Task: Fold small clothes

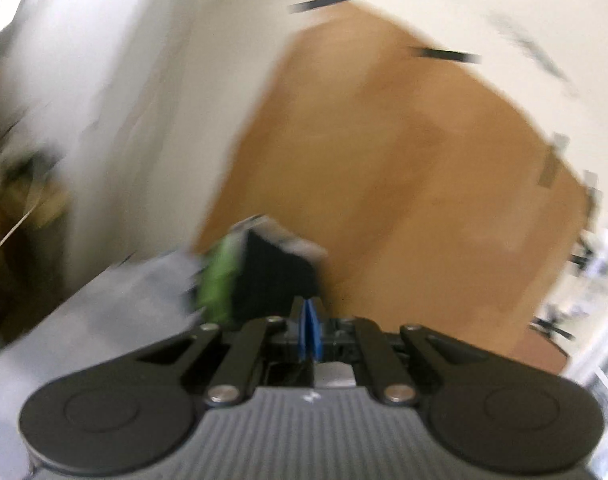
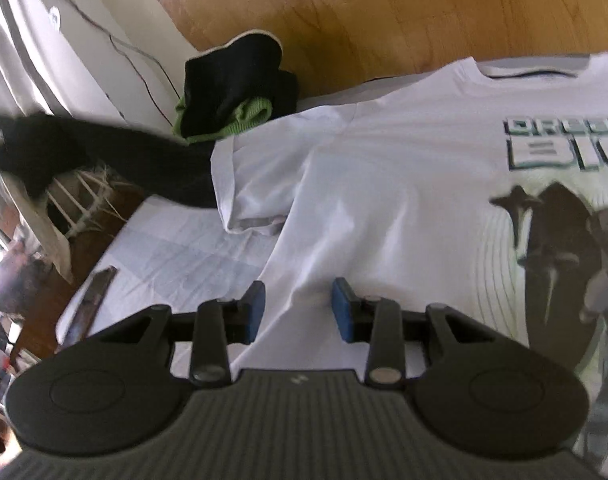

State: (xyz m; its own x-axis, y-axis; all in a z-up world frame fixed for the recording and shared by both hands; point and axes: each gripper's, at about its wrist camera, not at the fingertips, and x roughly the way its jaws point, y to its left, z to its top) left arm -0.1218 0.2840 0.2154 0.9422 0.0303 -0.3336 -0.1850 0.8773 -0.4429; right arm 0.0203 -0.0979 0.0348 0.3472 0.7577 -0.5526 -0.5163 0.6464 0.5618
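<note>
From the left wrist view, heavily blurred, the left tool point(image 1: 308, 330) points slightly downward with its blue pads pressed flat together and nothing visible between them. Beyond it lies a pale cloth edge point(image 1: 144, 292), a black and green bundle of clothes point(image 1: 260, 280) and a wide stretch of bare wooden floor point(image 1: 403, 184) running to a white wall point(image 1: 152, 92). From the right wrist view, the right tool point(image 2: 300, 308) tilts down over a white T-shirt point(image 2: 383, 184) that lies spread flat, print side up, on a pale sheet point(image 2: 192, 252). Its pads stand partly apart, one on each side of a raised ridge of shirt fabric; whether they press on it cannot be told. The shirt's long axis runs from the tool toward the collar point(image 2: 531, 70) at upper right, and one sleeve point(image 2: 248, 184) points left. The black and green bundle sits just beyond the sleeve, near the sheet's far edge, with open wooden floor behind it.
</note>
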